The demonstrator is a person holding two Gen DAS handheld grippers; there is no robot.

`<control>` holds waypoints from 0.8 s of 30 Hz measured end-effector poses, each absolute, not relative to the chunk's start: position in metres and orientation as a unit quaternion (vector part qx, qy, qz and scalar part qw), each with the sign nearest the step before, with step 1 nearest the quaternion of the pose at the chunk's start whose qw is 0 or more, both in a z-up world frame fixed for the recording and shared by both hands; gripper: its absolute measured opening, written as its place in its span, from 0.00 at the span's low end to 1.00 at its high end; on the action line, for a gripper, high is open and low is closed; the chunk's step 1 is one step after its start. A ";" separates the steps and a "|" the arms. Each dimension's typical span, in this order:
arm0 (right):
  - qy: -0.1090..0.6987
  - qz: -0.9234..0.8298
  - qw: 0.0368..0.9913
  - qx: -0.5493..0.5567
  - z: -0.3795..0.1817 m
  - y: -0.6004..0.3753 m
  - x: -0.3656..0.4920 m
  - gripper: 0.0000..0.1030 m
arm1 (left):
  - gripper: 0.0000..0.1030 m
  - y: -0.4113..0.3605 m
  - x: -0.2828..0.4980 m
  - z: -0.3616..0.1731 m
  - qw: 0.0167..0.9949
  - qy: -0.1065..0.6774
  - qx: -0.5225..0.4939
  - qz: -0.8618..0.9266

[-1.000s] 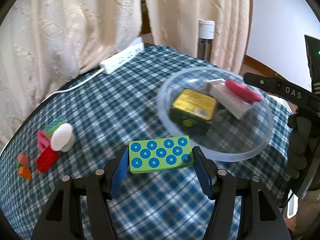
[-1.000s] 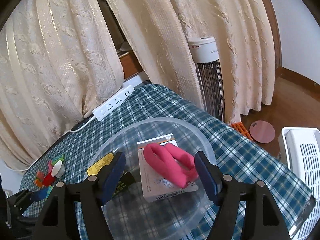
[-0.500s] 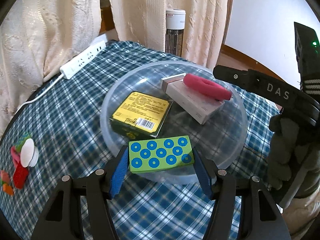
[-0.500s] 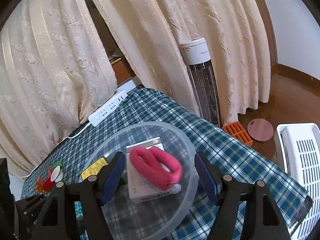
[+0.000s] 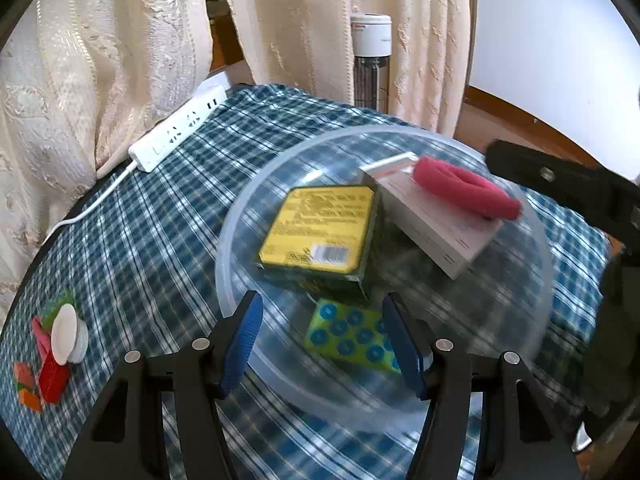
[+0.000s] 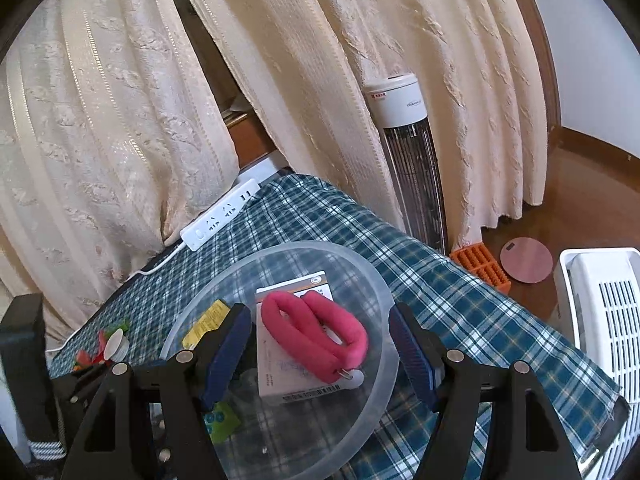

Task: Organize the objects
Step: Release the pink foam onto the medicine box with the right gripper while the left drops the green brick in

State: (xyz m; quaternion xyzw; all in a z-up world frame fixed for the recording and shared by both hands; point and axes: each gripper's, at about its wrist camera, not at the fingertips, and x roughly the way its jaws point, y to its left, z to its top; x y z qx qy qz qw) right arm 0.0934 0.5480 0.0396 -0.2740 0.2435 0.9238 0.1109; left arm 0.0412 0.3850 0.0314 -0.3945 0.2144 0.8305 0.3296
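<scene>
- Left gripper (image 5: pixel 322 342) gapes wide, gripping nothing; green dotted block (image 5: pixel 352 336) lies loose in the clear bowl (image 5: pixel 232 216), just below its fingertips
- Right gripper (image 6: pixel 320 354) wide, empty, above the pink loop (image 6: pixel 316 336)
- Scattered toys (image 5: pixel 52 352) lie well left, nearer the left gripper

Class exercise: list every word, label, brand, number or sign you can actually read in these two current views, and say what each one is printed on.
None can be read.
yellow box: rows of print and a barcode, too blurred.
white carton: an orange logo, fine print and a barcode, too small.
tower heater: a red label and a grey mark on its white cap, too small.
power strip: socket holes only, no lettering visible.
</scene>
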 end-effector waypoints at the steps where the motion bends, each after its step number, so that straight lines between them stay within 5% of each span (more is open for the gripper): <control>1: 0.243 0.924 0.110 -0.274 0.040 0.547 0.093 0.73 | 0.62 0.385 0.039 0.032 0.327 0.213 -0.393 0.832; 24: 0.232 0.929 0.092 -0.273 0.050 0.521 0.091 0.73 | 0.69 0.354 0.032 0.060 0.318 0.161 -0.387 0.850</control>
